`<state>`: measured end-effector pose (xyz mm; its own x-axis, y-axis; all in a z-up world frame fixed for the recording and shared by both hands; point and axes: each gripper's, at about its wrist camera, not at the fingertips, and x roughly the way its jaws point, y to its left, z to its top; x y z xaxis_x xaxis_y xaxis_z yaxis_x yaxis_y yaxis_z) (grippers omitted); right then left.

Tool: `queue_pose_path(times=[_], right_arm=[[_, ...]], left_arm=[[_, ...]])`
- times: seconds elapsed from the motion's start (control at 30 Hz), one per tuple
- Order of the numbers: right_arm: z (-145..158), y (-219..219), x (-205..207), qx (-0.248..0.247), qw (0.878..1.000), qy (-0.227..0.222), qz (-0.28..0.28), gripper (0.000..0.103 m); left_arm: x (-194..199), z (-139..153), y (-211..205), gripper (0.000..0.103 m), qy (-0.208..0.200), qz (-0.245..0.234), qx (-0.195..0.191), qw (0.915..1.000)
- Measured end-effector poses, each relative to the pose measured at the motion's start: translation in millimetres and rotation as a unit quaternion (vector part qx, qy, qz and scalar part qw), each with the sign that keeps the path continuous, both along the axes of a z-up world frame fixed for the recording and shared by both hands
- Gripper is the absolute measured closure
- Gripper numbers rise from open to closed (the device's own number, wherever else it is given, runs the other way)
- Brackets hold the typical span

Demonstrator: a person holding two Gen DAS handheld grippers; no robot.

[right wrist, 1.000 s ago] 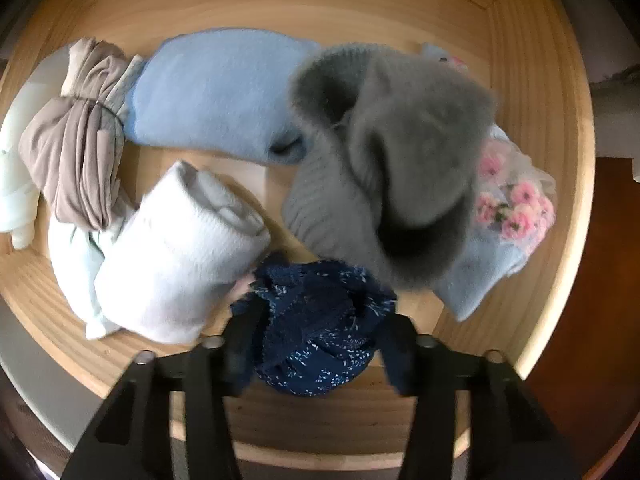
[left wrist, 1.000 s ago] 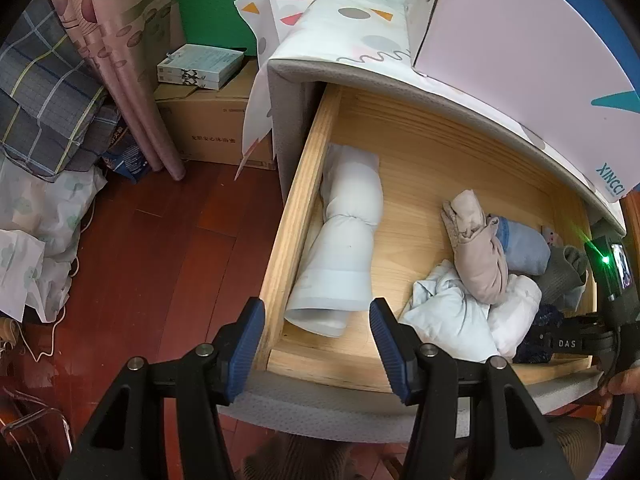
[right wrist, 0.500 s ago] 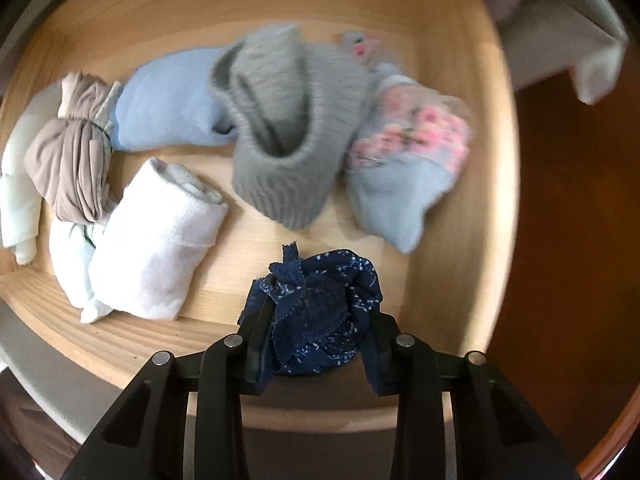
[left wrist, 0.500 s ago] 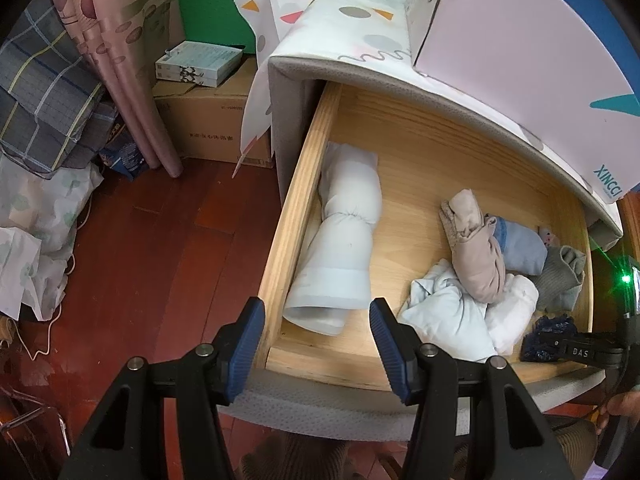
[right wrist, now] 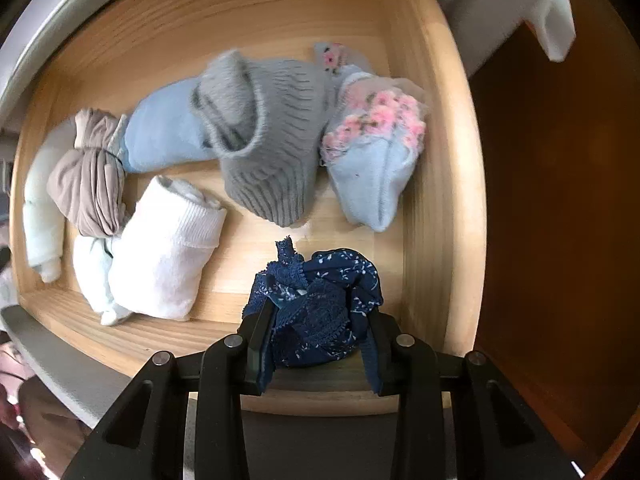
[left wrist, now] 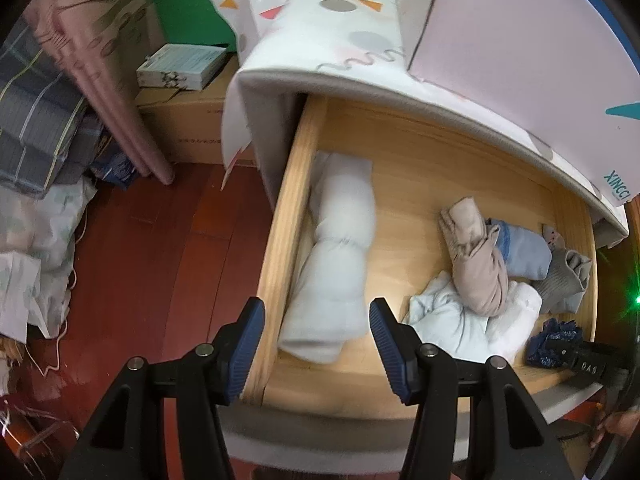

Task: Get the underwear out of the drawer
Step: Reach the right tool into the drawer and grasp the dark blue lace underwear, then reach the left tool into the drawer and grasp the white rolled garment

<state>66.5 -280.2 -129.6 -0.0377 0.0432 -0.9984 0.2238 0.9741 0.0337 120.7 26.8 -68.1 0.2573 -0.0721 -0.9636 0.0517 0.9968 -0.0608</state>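
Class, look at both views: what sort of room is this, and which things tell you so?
Probably a bedroom. An open wooden drawer holds rolled socks and underwear, a curtain hangs nearby, and folded bedding is piled on the floor.

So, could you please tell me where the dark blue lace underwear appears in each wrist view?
Left wrist: dark blue lace underwear at the far right edge, by the drawer's front right corner.
Right wrist: bottom centre, clamped between the right gripper fingers.
Shared landmark: the white rolled sock.

Green wall, pink curtain (patterned), red-brown wooden floor.
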Motion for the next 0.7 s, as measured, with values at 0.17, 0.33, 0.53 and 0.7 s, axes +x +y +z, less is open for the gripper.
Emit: queue_pose_path(times=[0.17, 0.33, 0.53, 0.7], right_arm=[[-5.4, 15.9, 0.9, -0.003, 1.0, 0.002, 0.003, 0.071], [-4.2, 3.9, 0.5, 0.01, 1.0, 0.0, -0.008, 0.07], [-2.6, -3.7, -0.4, 0.009, 1.0, 0.0, -0.003, 0.07], [1.0, -8.1, 0.4, 0.011, 1.0, 0.002, -0.005, 0.07]], left_arm=[[19.3, -3.5, -16.2, 0.047, 0.012, -0.021, -0.001, 0.9997], [38.7, -16.1, -23.0, 0.047, 0.029, -0.014, -0.001, 0.9995], [51.5, -36.4, -33.8, 0.047, 0.045, -0.016, 0.019, 0.9987], [57.0, -50.1, -39.8, 0.047, 0.059, -0.012, 0.023, 0.9979]])
